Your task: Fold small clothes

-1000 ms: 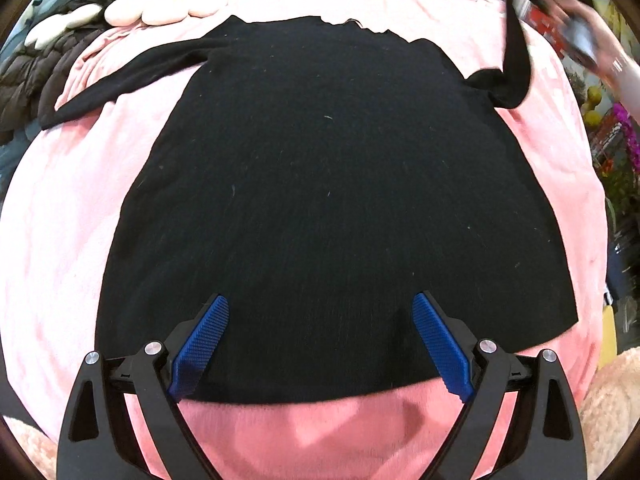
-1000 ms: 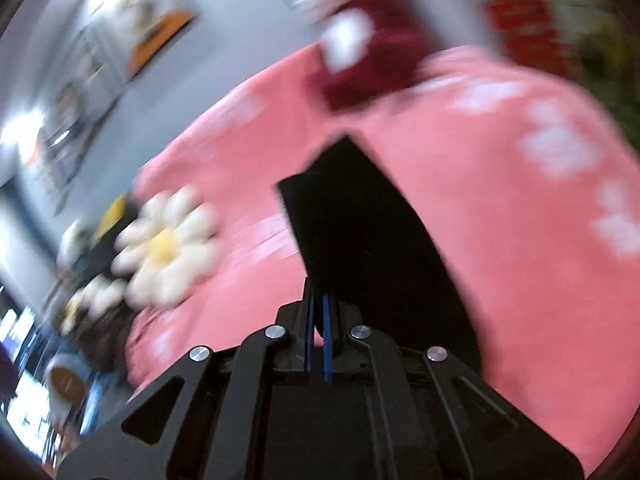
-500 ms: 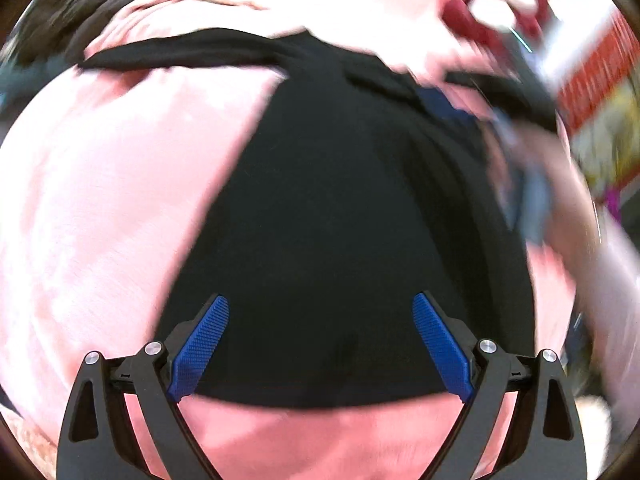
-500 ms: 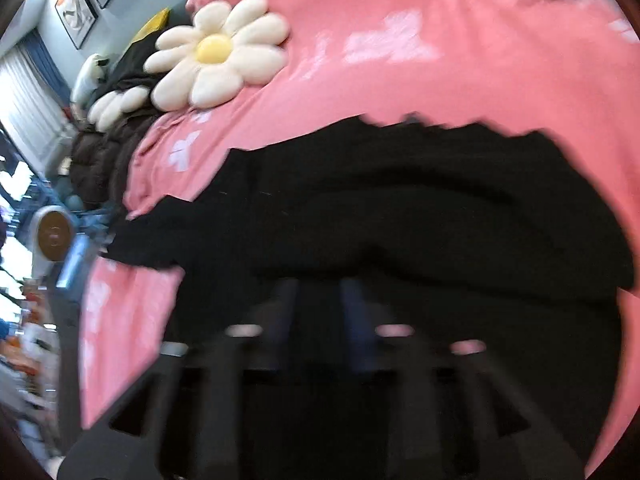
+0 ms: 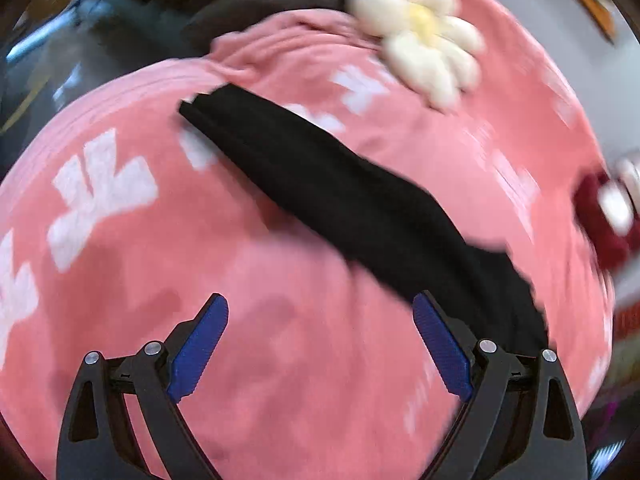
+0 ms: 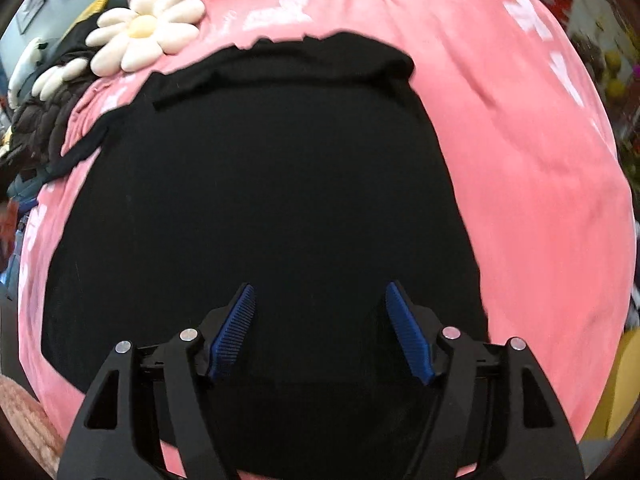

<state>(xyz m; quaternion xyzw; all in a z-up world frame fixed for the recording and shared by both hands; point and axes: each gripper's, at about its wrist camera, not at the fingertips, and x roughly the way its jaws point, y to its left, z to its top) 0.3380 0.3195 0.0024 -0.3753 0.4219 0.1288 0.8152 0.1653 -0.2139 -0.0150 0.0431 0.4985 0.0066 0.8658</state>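
A pink blanket (image 6: 540, 184) carries the black top (image 6: 260, 200), its sleeve (image 5: 340, 196) stretched leftward. Both the left claw (image 5: 320, 344) and right claw (image 6: 320, 328) hover released, empty.

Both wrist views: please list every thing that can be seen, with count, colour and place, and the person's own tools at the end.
black garment: one, black, spread flat on the pink blanket; its left sleeve lies stretched out on the blanket.
pink blanket: one, pink with white marks, under the garment.
daisy cushion: one, white petals and yellow centre, at the far left edge of the blanket.
dark clothes pile: dark brown or black, count unclear, left of the blanket beyond the daisy.
red item: one, dark red, blurred, at the right of the left view.
left hand-held gripper: one, black with blue pads, open above the blanket.
right hand-held gripper: one, same colours, open over the garment.
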